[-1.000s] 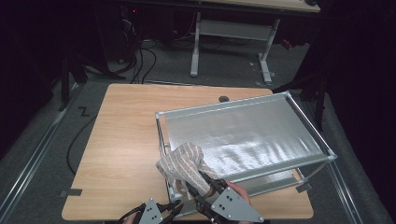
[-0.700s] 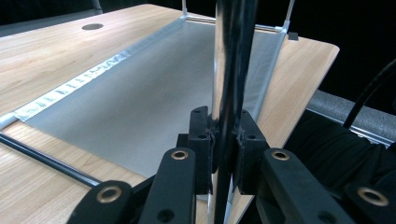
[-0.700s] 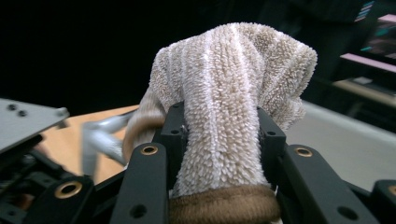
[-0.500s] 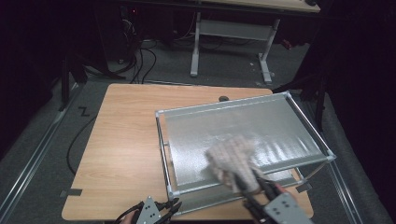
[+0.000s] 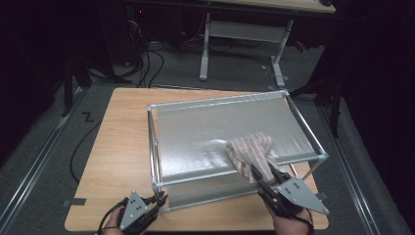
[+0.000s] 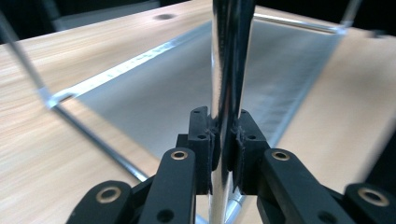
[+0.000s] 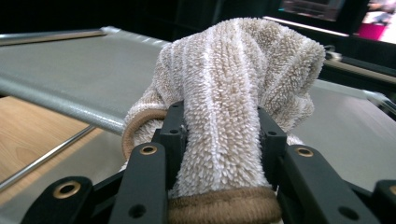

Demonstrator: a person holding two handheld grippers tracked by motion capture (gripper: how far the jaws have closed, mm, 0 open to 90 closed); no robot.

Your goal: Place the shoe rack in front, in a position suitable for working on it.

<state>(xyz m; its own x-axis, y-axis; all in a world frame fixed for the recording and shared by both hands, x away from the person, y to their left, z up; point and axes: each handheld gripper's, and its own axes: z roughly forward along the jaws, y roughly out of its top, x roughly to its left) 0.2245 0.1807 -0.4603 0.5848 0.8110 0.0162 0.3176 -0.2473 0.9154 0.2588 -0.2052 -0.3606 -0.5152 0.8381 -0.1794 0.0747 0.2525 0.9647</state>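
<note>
A metal rack [image 5: 215, 102] with a silvery mesh shelf stands on the wooden table [image 5: 117, 147]. My left gripper [image 5: 157, 199] is at the rack's front left corner, shut on the shiny upright post [image 6: 229, 70]; in the left gripper view the pads [image 6: 205, 140] press on the post from both sides. A beige striped towel [image 5: 250, 152] lies bunched on the shelf's front right part. My right gripper [image 5: 262, 176] is shut on the towel [image 7: 233, 84], and its jaws have just closed further on it. The towel hides the right fingertips [image 7: 268, 135] in part.
The rack takes up the right half of the table, with bare wood to its left. Beyond the table stands a white desk frame [image 5: 244, 34] on a dark floor with cables [image 5: 142, 54].
My right gripper has dragged the towel across the shelf from the front left to the front right. The rack has shifted a little to the left, with the left gripper still at its corner.
</note>
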